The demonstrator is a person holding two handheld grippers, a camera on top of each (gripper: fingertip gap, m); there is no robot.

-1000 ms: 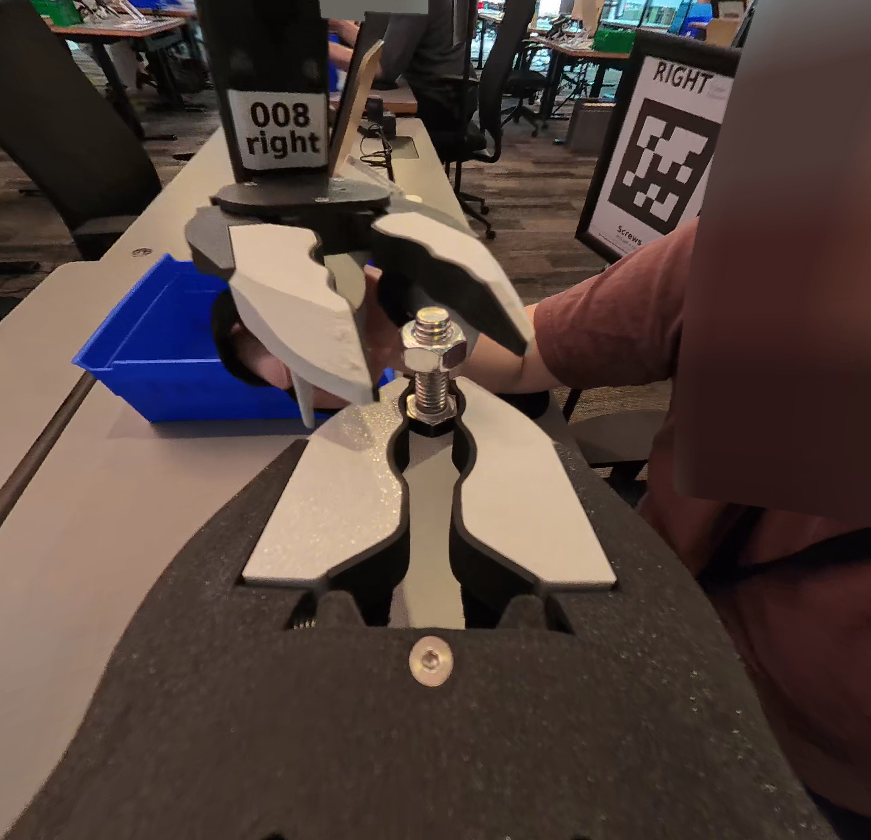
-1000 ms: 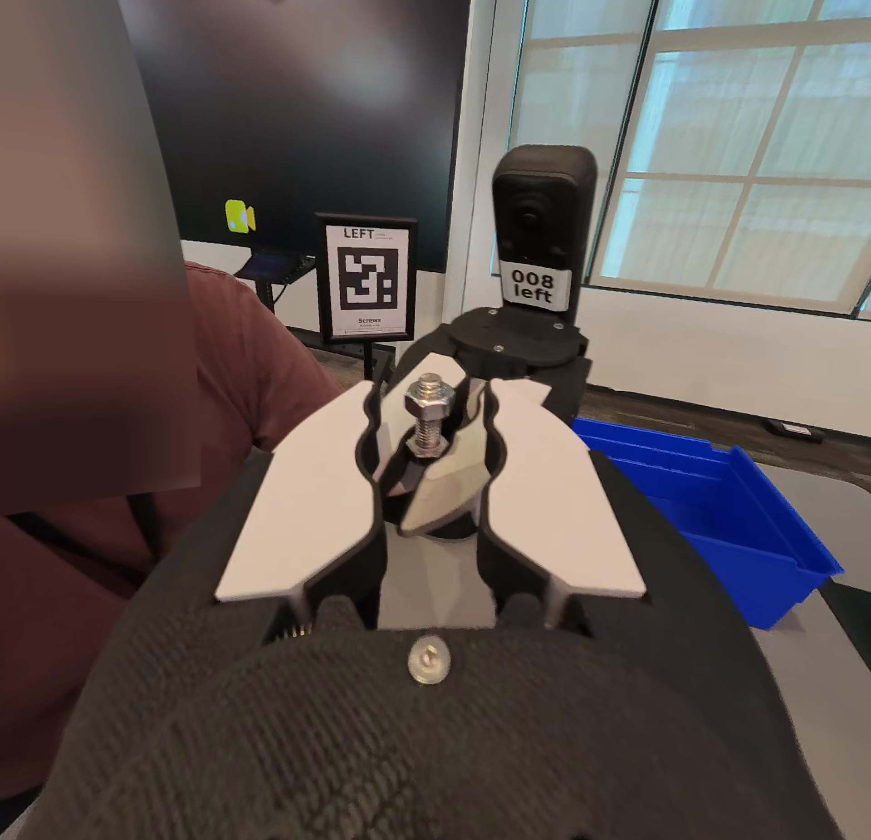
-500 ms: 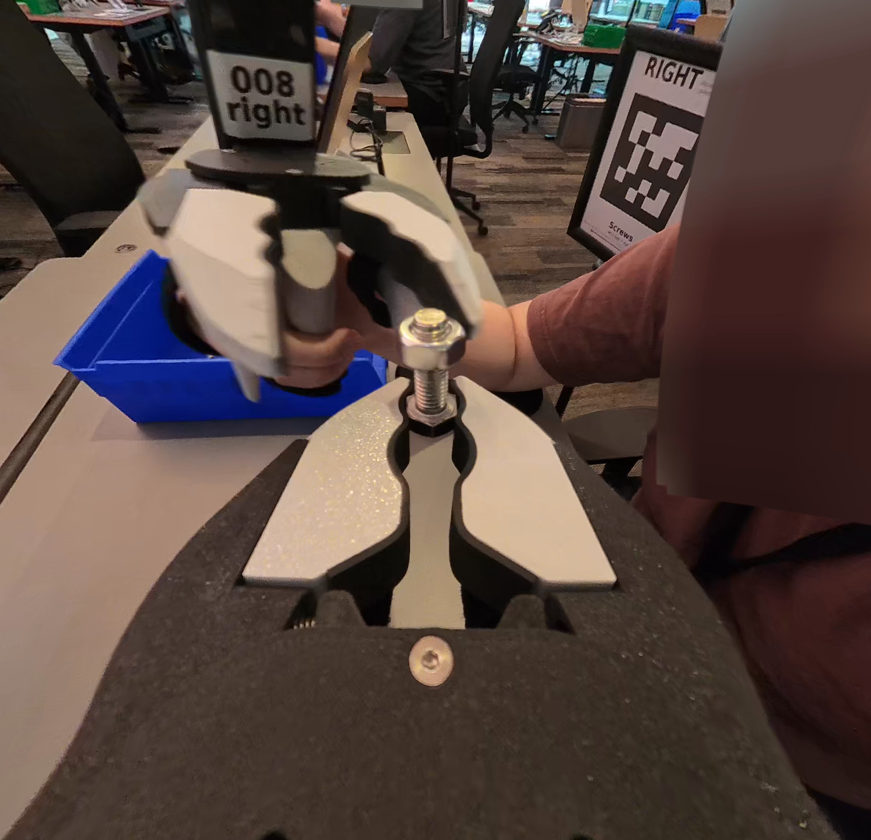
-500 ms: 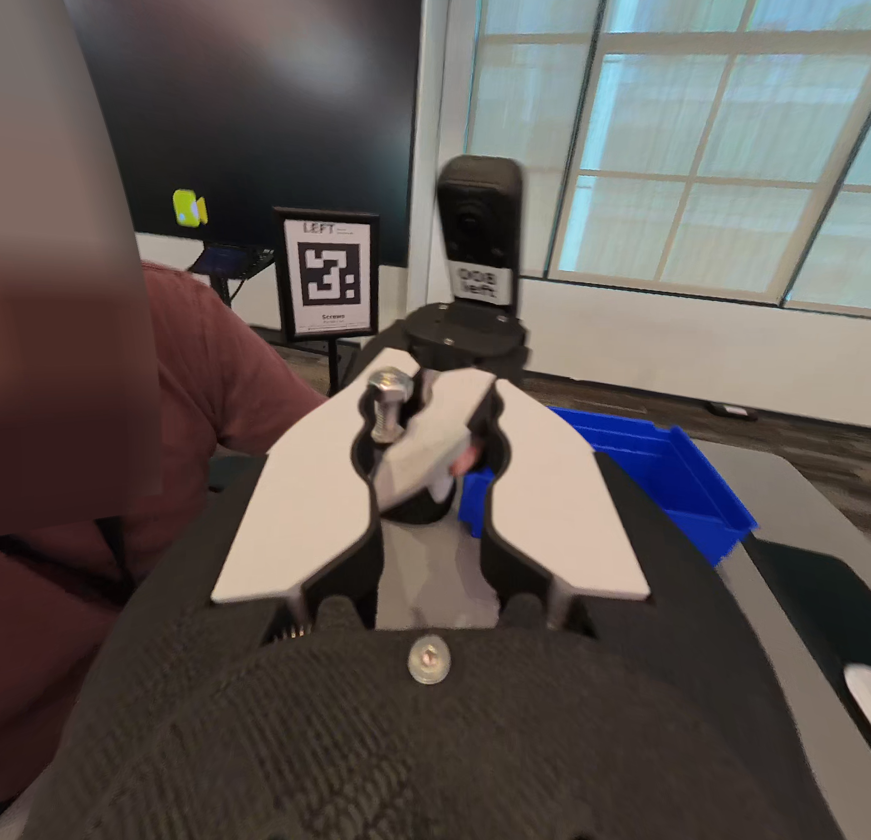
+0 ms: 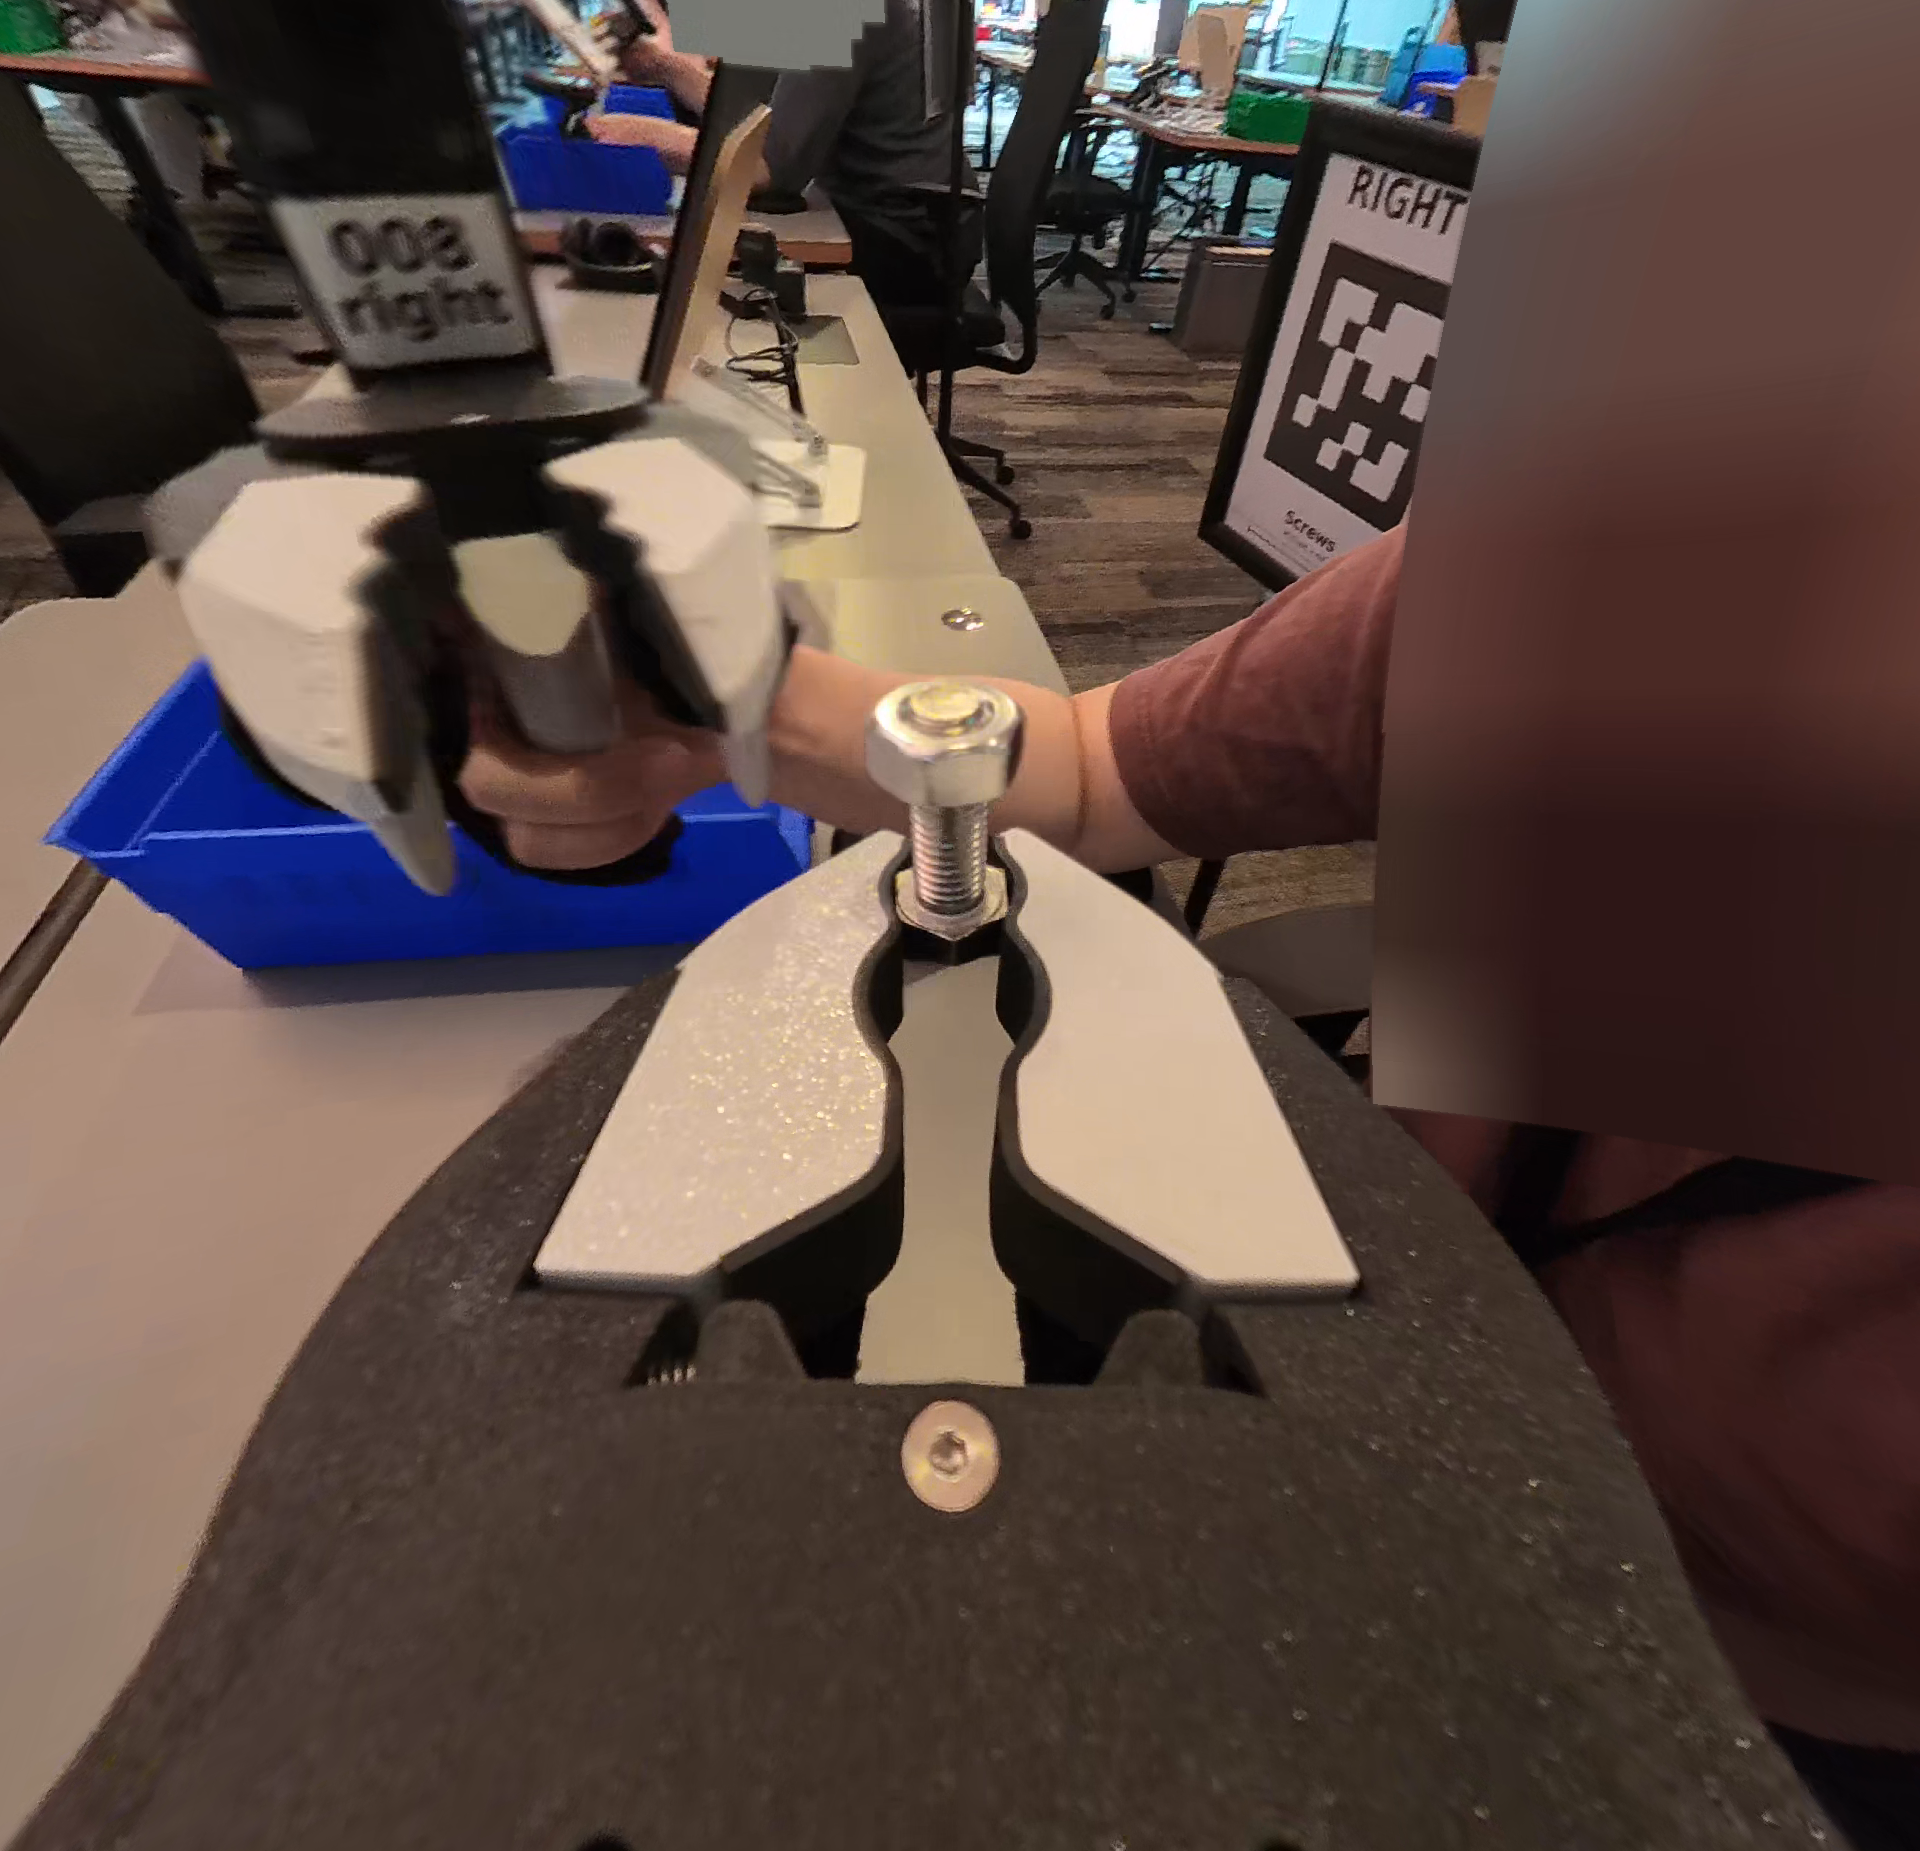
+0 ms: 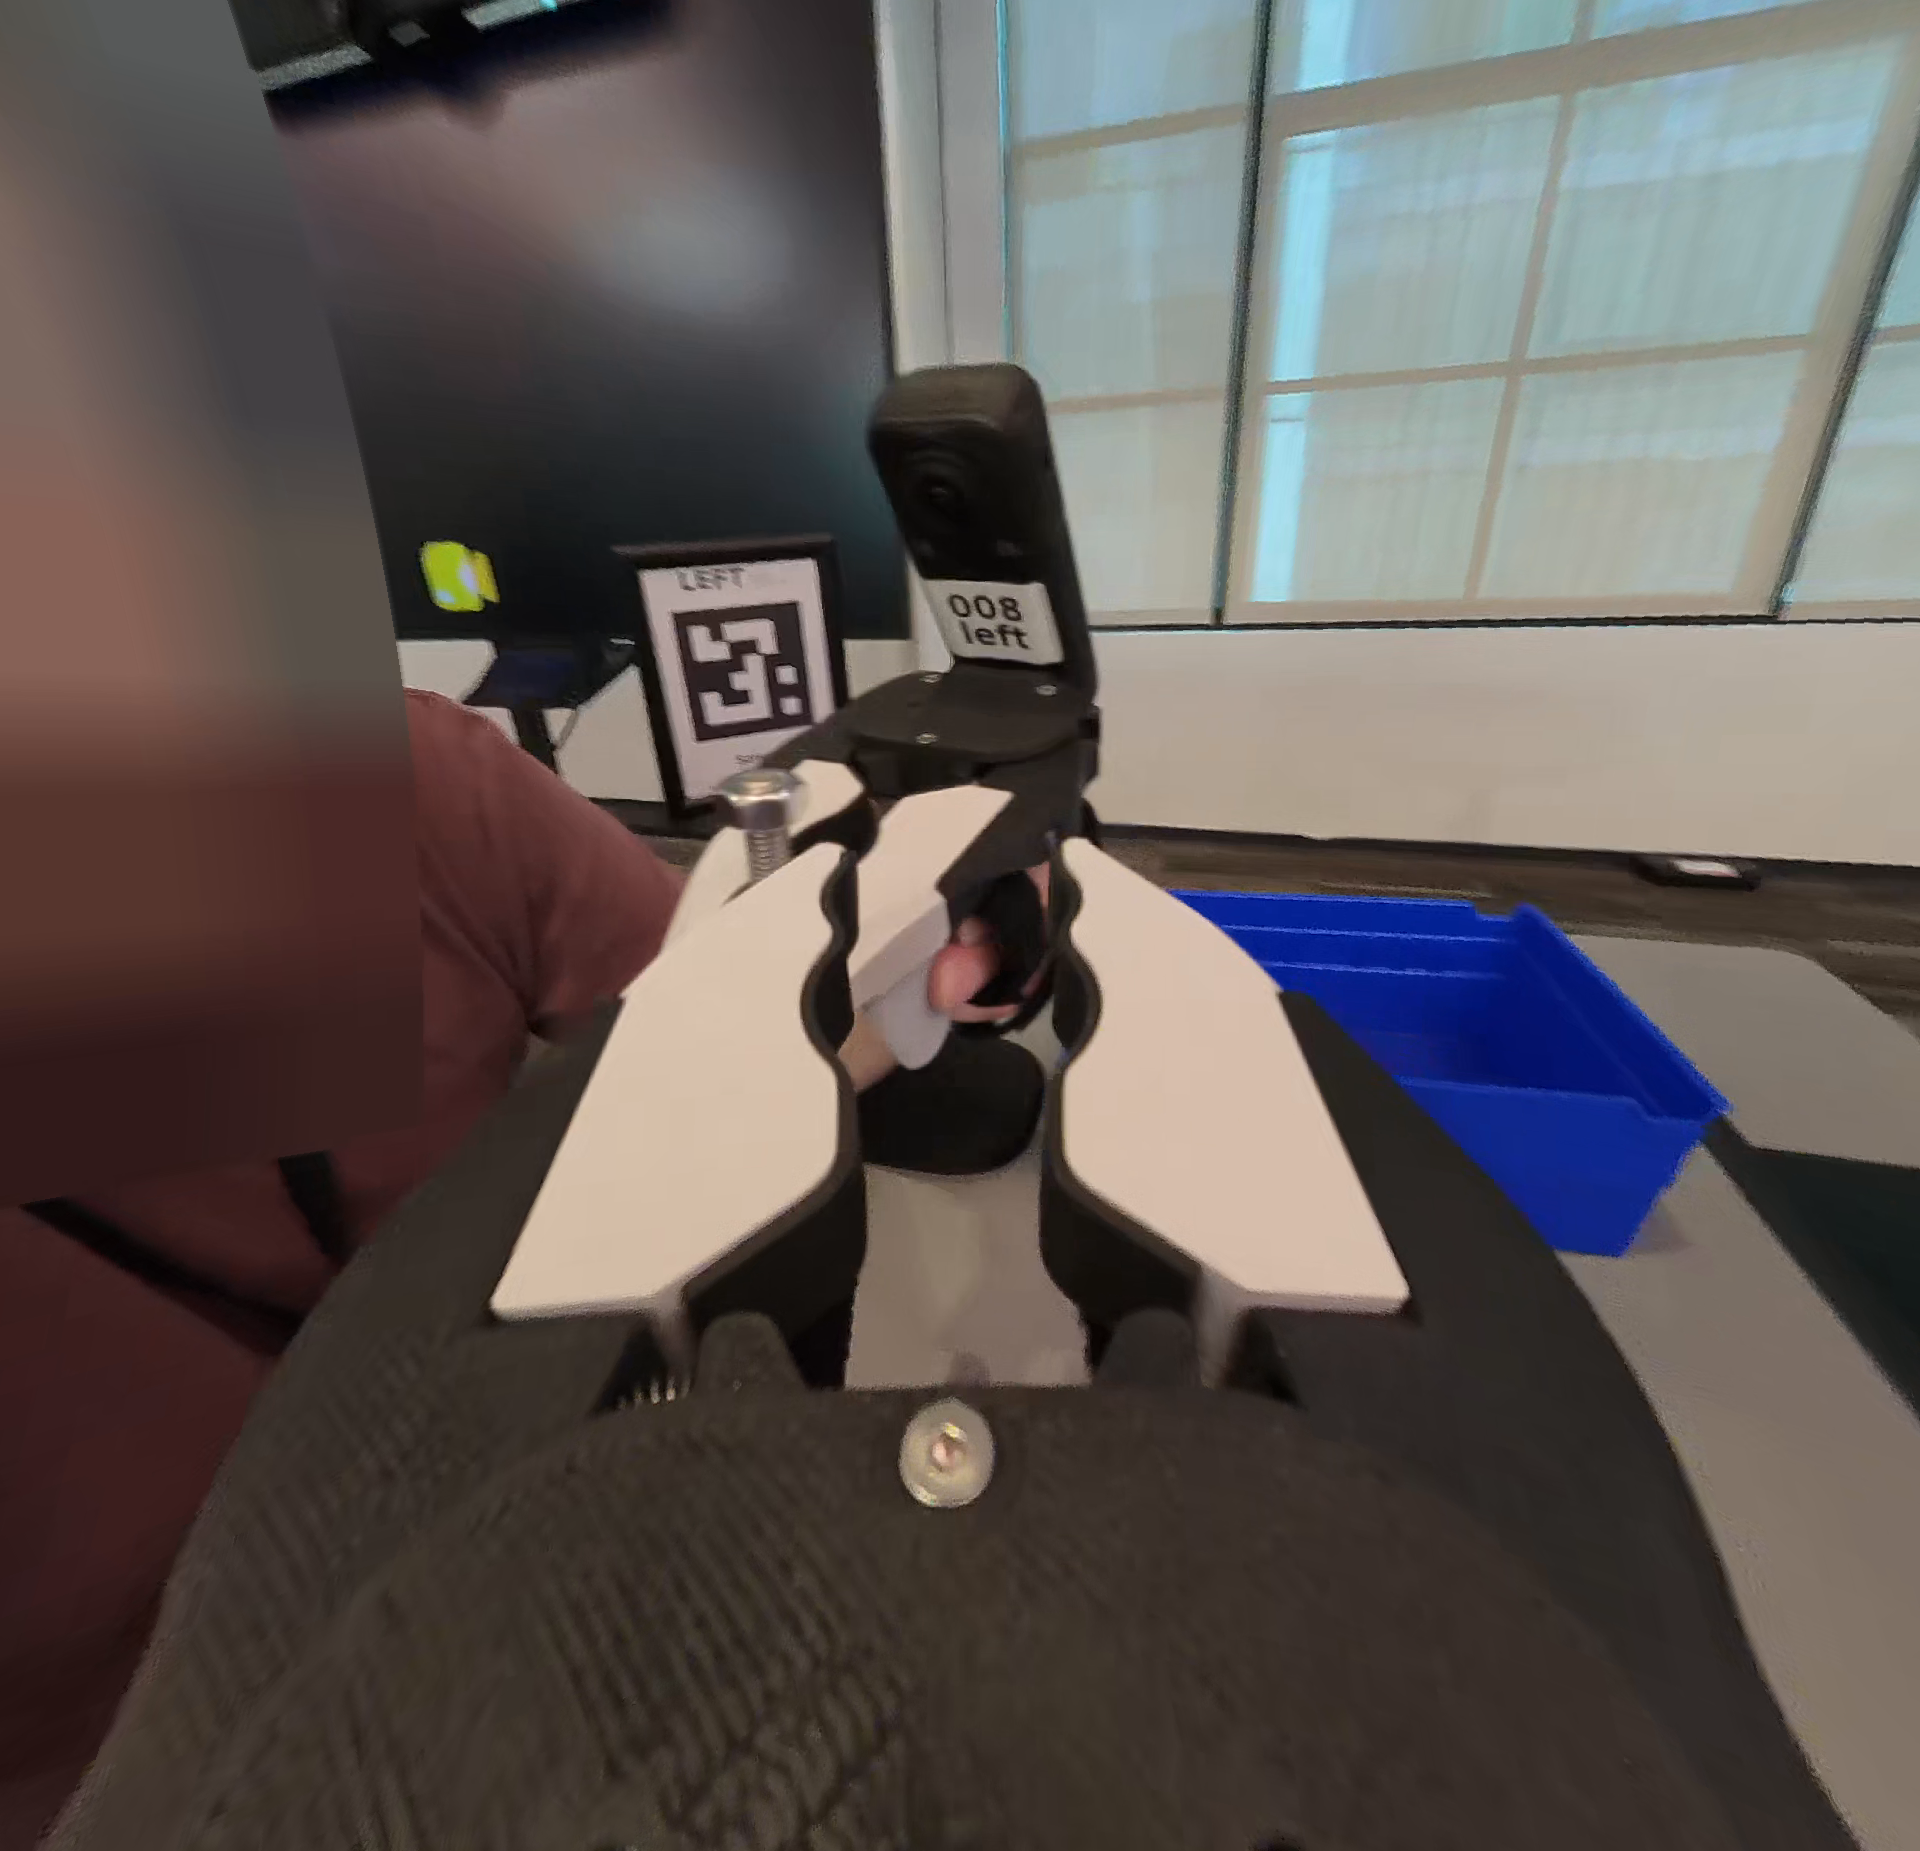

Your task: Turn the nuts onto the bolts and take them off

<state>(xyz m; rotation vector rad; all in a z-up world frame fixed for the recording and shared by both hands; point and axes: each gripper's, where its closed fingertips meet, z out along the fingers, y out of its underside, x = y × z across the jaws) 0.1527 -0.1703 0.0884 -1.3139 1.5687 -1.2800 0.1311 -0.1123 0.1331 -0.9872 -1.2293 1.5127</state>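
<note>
Bolt [image 5: 943, 793] upright, hex head on top, threaded shank running down into a nut [image 5: 948, 902] pinched at the tips of the left tool [image 5: 948, 892]; fingers closed on that nut, bolt standing clear above them. At ten o'clock from the bolt, right tool [image 5: 582, 814], fingers apart, holding nothing, apart from the bolt, gripped by a hand [image 5: 582, 793]. Behind it at nine o'clock, blue bin [image 5: 312, 897] on the grey surface [image 5: 208, 1126]. In the right wrist view, bolt [image 6: 762, 814] at eleven o'clock beyond the spread fingers [image 6: 717, 1074]; bin [image 6: 1507, 1053] at three o'clock. Framed marker sign [image 5: 1351, 367] at two o'clock.
</note>
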